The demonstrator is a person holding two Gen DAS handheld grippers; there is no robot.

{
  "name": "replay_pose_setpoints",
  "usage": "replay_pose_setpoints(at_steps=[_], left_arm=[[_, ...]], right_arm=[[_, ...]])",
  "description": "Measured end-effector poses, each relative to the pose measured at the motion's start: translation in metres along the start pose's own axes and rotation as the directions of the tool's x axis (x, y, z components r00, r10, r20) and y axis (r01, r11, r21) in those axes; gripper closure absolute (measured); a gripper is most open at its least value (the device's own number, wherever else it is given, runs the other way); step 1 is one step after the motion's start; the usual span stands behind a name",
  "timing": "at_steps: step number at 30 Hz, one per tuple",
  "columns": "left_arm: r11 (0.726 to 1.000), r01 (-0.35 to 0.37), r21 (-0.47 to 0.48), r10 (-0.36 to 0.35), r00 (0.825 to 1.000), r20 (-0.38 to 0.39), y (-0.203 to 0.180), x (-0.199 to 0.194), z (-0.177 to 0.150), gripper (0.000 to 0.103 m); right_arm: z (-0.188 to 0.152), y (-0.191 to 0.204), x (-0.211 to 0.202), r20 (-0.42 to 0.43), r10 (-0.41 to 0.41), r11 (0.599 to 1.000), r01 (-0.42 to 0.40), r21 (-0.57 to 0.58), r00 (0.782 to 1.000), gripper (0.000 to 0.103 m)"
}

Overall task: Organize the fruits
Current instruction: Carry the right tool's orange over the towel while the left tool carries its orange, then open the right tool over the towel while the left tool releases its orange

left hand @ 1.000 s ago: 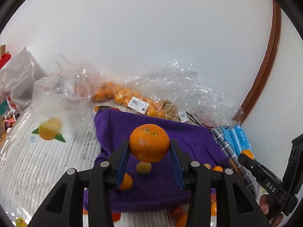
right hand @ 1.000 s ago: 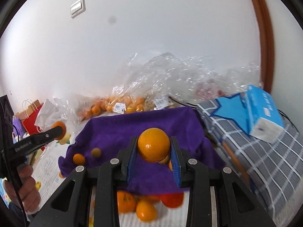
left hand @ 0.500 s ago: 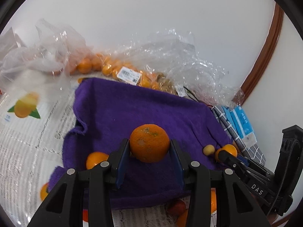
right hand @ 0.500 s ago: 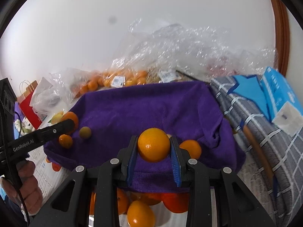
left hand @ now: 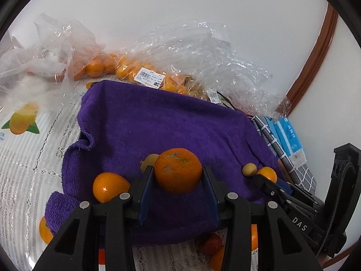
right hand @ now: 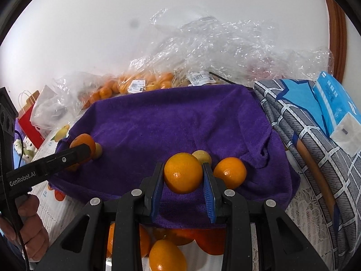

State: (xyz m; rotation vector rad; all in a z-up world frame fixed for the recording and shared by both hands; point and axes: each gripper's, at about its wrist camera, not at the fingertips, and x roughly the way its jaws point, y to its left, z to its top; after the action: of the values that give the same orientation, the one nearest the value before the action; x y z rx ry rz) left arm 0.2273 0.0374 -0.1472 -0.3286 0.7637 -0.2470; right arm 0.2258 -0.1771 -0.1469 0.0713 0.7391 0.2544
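Observation:
My left gripper (left hand: 178, 187) is shut on a rough orange mandarin (left hand: 178, 170), low over the near left part of the purple towel (left hand: 158, 124). An orange (left hand: 109, 186) and a small yellow fruit (left hand: 149, 161) lie on the towel beside it. My right gripper (right hand: 183, 187) is shut on a smooth orange (right hand: 183, 172) over the near right part of the towel (right hand: 169, 117). Another orange (right hand: 230, 172) and a small yellow fruit (right hand: 203, 157) lie just beyond it. The left gripper also shows in the right wrist view (right hand: 81, 152).
Clear plastic bags of small oranges (left hand: 144, 76) lie behind the towel by the wall. Several loose oranges (right hand: 167, 257) lie on the lace tablecloth in front of the towel. A checked cloth (right hand: 311, 149) and a blue tissue pack (right hand: 336, 110) are on the right.
Both grippers have moved forward and down toward the towel, each still holding its fruit. The fruits on the towel are now close to the fingertips.

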Motion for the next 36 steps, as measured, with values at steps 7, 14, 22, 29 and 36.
replay_pose_setpoints(at_steps=[7,14,22,29,36], left_arm=[[1.0,-0.005,0.007,0.005,1.0,-0.011,0.0013,0.0023,-0.0005,0.063],[1.0,-0.01,0.025,0.011,1.0,-0.011,-0.0012,0.003,-0.0014,0.063],[1.0,-0.007,0.025,0.008,1.0,-0.012,0.0,0.004,-0.0004,0.063],[1.0,-0.009,0.028,0.01,1.0,-0.01,0.0006,0.0044,-0.0005,0.063],[1.0,-0.01,0.027,0.01,1.0,-0.004,0.0003,0.0033,-0.0013,0.063]], right_arm=[[-0.0005,0.0012,0.0034,-0.012,-0.013,1.0,0.013,-0.011,1.0,0.07],[-0.0021,0.0042,0.0042,-0.017,-0.02,0.999,0.02,-0.03,1.0,0.07],[-0.002,0.003,0.0049,-0.02,-0.019,1.0,0.019,-0.021,1.0,0.07],[-0.002,0.0033,0.0011,0.001,-0.026,0.999,0.026,-0.029,1.0,0.07],[-0.0005,-0.0018,-0.0047,0.021,-0.036,0.999,0.036,-0.008,0.999,0.068]])
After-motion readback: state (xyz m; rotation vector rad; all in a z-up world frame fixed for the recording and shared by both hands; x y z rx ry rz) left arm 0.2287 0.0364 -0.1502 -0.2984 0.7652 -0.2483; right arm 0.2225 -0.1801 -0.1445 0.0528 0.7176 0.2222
